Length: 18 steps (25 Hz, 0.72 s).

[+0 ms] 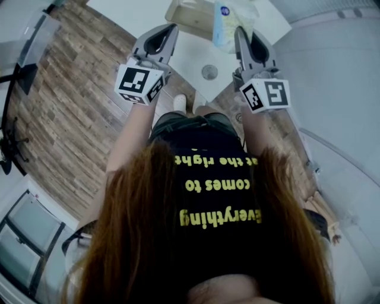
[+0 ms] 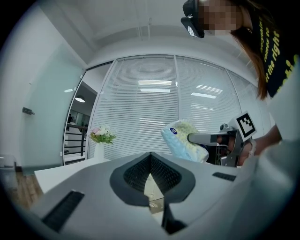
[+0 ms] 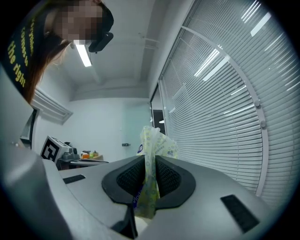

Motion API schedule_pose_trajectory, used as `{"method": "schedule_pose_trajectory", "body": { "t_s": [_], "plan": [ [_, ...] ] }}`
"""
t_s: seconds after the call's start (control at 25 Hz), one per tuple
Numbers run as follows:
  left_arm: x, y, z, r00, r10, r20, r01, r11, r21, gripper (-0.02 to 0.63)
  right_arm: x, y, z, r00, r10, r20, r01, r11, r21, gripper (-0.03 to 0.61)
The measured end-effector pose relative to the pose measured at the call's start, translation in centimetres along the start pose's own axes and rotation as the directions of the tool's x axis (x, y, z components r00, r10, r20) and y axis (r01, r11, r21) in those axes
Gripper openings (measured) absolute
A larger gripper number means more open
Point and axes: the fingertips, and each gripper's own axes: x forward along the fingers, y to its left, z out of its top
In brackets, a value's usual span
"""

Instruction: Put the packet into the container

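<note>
Over the white desk point(image 1: 191, 56), I had the right gripper point(image 3: 150, 174) clenched on the packet point(image 3: 158, 146) — pale green film pinched edge-on between the jaws, its top sticking out past them. Head view put the packet at the right end of the beige container point(image 1: 189, 14), held off the desk and not yet inside. Left gripper point(image 2: 151, 163) carried nothing — jaws closed tip to tip, near the container's left side.

Packet point(image 1: 228, 21) is a soft pale yellow-green thing with a blue oval logo, held up edge-on. Open cream container point(image 1: 178, 12) sits right next to it.
</note>
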Motion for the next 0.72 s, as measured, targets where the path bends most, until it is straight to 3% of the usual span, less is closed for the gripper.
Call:
{"method": "schedule_pose_trajectory", "body": {
  "t_s": [0.36,0.72],
  "plan": [
    [3.0,-0.3,0.9,0.998,0.068,0.003,-0.068,0.998,-0.007,-0.001,1.2,-3.5,1.1,0.998,0.065,-0.007,-0.065,0.998,0.005,0.064],
    [3.9,-0.2,-0.4,0.994,0.107,-0.002,-0.107,0.994,-0.001,-0.001,1.5,-5.2,-0.6,0.996,0.089,-0.016,-0.089,0.996,0.015,0.064]
  ]
}}
